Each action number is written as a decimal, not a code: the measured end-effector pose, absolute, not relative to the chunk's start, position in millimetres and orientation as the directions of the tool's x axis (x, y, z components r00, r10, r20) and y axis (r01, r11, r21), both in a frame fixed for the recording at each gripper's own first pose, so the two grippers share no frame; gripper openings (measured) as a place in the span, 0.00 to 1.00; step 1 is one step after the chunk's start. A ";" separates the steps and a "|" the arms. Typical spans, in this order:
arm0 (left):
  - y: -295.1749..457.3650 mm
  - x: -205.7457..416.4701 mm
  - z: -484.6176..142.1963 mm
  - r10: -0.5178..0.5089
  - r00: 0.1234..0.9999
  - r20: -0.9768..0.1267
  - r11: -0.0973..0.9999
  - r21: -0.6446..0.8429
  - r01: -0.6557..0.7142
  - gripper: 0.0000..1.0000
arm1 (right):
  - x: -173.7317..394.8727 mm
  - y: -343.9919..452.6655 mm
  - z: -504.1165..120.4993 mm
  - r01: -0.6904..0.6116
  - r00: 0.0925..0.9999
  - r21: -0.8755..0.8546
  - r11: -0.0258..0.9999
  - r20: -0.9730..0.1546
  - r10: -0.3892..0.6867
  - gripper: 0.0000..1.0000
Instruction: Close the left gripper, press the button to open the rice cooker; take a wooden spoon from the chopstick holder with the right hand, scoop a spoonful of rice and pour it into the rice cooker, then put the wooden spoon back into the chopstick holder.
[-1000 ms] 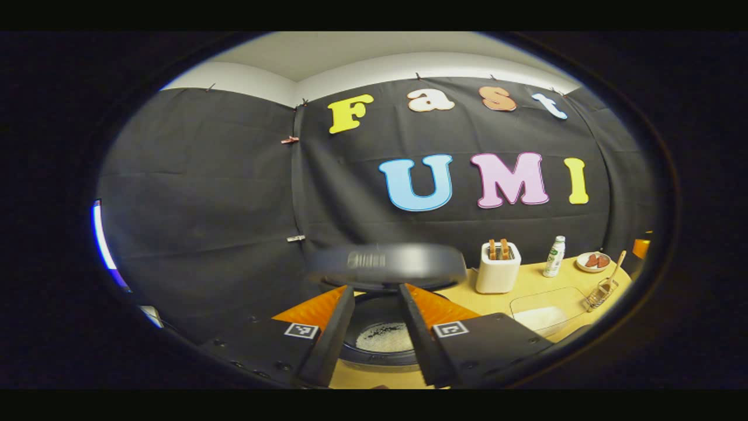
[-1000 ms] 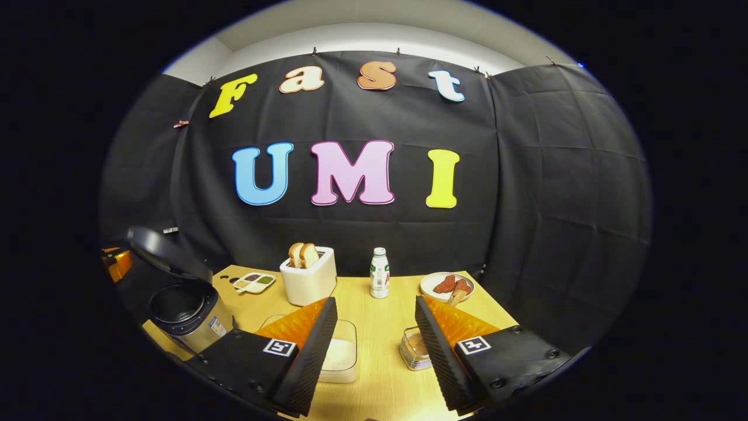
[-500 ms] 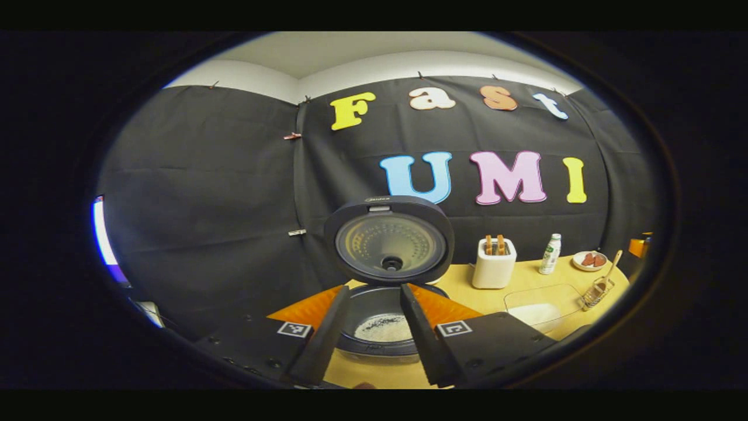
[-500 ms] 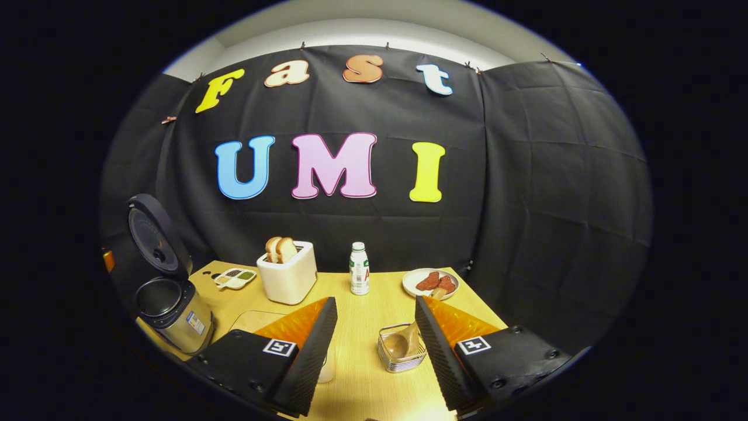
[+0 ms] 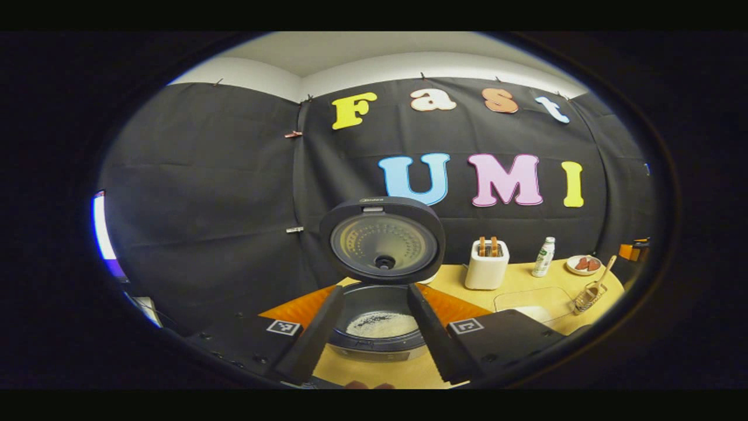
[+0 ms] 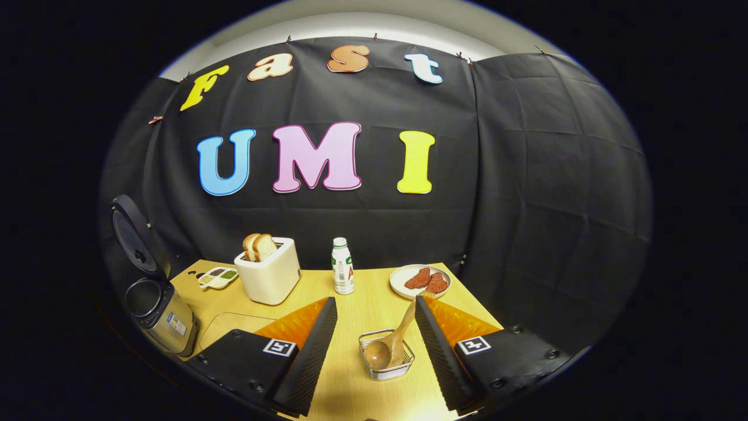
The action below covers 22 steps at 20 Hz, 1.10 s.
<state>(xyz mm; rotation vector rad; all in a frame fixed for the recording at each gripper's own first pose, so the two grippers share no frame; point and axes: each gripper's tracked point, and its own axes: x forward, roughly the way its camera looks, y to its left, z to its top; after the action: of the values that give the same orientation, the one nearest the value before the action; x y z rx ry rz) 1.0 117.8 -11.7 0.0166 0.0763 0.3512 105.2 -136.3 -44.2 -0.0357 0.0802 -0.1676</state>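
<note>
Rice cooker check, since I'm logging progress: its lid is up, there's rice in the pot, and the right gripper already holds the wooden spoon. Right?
Not quite. The right gripper view shows the right gripper open, with the wooden spoon resting in the chopstick holder, ungrasped. The rice cooker lid is up, rice in the pot.

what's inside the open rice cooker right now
In the left gripper view, the open black rice cooker holds a shallow layer of white rice with dark specks. The left gripper's fingers cover the pot's sides, so the rest is hidden.
</note>
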 end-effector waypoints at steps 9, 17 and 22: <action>105.1 -2.7 -17.6 0.393 0.913 -0.108 0.919 0.029 -0.393 0.78 | 149.8 -177.7 -76.2 0.184 0.971 0.003 0.983 -0.156 -0.181 0.84; 88.6 -7.4 -19.6 0.425 0.895 -0.132 0.905 0.036 -0.424 0.78 | 184.6 -201.3 -109.5 0.188 0.955 0.017 0.982 -0.236 -0.179 0.85; 83.2 -12.1 -19.1 0.446 0.884 -0.140 0.895 0.049 -0.444 0.79 | 199.8 -209.5 -132.3 0.179 0.945 0.024 0.984 -0.282 -0.165 0.85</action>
<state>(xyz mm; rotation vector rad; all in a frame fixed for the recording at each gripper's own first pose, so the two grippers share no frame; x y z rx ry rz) -12.1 83.2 -19.1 0.0154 0.1493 0.4630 199.8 -209.5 -132.3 0.0491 0.2829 -0.1753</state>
